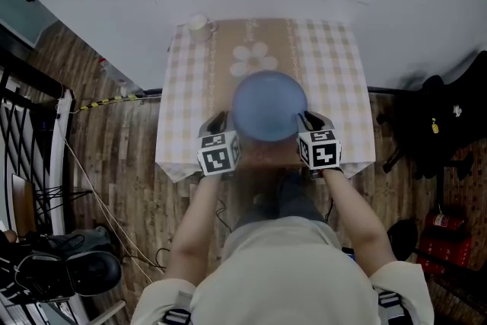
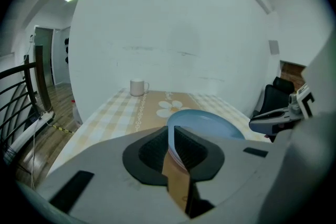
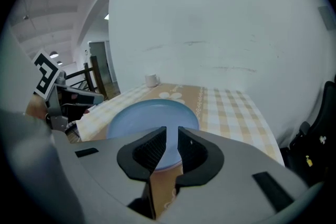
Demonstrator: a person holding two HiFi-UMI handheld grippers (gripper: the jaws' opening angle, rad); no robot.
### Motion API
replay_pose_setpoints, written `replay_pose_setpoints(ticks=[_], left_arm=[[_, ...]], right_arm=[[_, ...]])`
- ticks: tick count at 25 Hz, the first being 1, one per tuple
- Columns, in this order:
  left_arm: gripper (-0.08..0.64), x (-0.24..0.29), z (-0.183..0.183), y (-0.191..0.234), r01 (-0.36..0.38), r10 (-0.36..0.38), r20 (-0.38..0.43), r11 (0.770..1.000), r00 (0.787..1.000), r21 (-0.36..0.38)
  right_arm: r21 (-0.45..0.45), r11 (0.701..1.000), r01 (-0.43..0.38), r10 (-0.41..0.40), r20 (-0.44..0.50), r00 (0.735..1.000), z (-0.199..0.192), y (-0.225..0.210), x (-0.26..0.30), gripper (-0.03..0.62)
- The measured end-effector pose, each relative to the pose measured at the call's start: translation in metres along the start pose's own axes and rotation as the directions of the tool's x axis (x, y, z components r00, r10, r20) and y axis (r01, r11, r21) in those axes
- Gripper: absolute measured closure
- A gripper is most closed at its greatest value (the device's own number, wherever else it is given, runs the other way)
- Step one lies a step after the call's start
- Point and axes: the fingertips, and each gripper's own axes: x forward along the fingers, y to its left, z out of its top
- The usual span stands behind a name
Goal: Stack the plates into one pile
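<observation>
A round blue plate [image 1: 268, 104] hangs over the near half of the checked table [image 1: 335, 65]. My left gripper [image 1: 221, 120] is shut on its left rim and my right gripper [image 1: 308, 120] on its right rim. In the left gripper view the plate [image 2: 210, 124] runs edge-on between the dark pads of the gripper [image 2: 172, 147], and paler layers show under that rim; I cannot tell whether they are more plates. In the right gripper view the plate [image 3: 149, 118] reaches into the narrow gap of the gripper [image 3: 171, 147].
A white mug [image 1: 199, 25] stands at the table's far left corner, beside a flower print [image 1: 253, 57] on the brown centre strip. A black metal railing [image 1: 30, 148] is at the left, and a black chair with bags [image 1: 437, 125] at the right.
</observation>
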Motion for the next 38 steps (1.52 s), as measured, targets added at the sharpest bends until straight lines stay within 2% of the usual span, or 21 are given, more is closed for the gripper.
replay_pose_setpoints(ticks=[6, 17, 30, 38], left_arm=[[0.535, -0.031, 0.004, -0.016, 0.033, -0.034, 0.059, 0.999, 0.998, 0.019], [0.549, -0.077, -0.019, -0.032, 0.070, -0.065, 0.099, 0.997, 0.993, -0.043], [0.552, -0.111, -0.049, -0.048, 0.118, -0.112, 0.086, 0.990, 0.990, -0.075], [0.552, -0.114, -0.058, -0.052, 0.129, -0.124, 0.071, 0.990, 0.990, -0.065]], right_arm=[[0.014, 1.000, -0.018, 0.017, 0.072, 0.997, 0.008, 0.021, -0.027, 0.560], [0.010, 0.999, -0.049, 0.046, 0.153, 0.987, 0.005, 0.052, -0.070, 0.586], [0.032, 0.992, -0.119, 0.112, 0.176, 0.978, -0.016, 0.071, -0.101, 0.592], [0.030, 0.993, -0.116, 0.109, 0.179, 0.978, -0.019, 0.072, -0.102, 0.594]])
